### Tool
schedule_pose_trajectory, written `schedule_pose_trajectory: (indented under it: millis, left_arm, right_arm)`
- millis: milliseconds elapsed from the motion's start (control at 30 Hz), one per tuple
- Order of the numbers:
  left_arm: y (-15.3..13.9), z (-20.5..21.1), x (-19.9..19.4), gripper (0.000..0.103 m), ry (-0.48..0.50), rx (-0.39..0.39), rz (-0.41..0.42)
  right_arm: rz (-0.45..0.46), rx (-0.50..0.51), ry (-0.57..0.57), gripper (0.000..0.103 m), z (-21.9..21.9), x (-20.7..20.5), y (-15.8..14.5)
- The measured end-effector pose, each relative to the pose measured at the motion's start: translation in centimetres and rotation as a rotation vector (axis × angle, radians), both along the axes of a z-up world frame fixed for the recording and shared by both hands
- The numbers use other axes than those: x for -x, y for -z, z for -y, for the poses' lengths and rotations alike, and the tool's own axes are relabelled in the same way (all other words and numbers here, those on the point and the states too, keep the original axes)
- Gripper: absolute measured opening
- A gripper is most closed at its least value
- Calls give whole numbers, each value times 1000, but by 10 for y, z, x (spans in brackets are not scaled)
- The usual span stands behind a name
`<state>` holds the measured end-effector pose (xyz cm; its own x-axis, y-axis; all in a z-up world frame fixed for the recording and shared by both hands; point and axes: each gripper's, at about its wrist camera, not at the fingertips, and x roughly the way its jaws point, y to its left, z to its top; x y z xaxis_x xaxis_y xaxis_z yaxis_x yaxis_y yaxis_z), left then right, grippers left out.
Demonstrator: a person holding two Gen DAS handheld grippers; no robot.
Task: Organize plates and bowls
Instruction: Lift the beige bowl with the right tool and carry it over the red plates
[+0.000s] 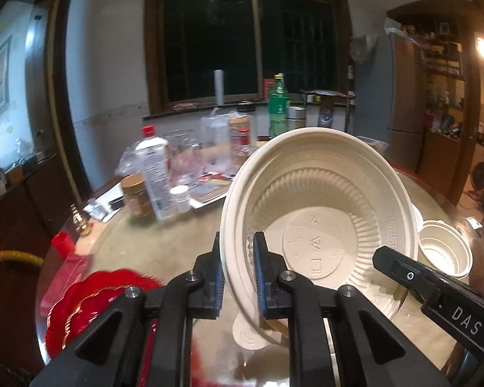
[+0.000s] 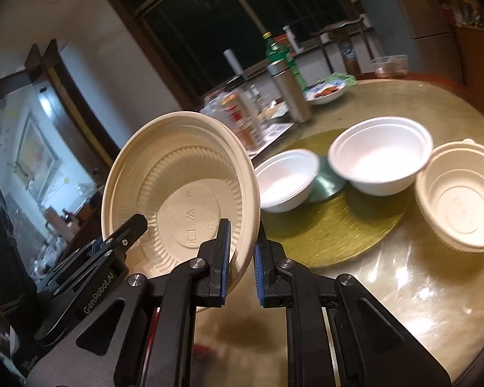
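Jaws of both the left gripper (image 1: 238, 271) and the right gripper (image 2: 243, 259) were nearly closed on opposite rims of the cream ribbed plastic bowl (image 1: 319, 213), tilted above the round table (image 2: 403, 290); judged light, thin-walled, flexible, best held by the rim.

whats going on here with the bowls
A person holds a two-finger tool in each hand, and both are clamped on the rim of one large beige bowl, the left tool on one side and the right tool on the other. The bowl is tilted up on edge above the round table. Two white bowls and a smaller beige bowl sit on the table.
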<state>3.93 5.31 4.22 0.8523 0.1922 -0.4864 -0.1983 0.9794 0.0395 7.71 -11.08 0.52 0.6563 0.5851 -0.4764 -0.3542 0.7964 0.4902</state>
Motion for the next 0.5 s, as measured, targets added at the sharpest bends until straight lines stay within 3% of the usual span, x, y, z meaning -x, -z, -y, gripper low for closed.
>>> schedule_pose_trajectory:
  millis: [500]
  left_arm:
    - [6, -77, 59, 16, -160, 87, 5]
  right_arm:
    - [-16, 55, -228, 13, -89, 19, 0]
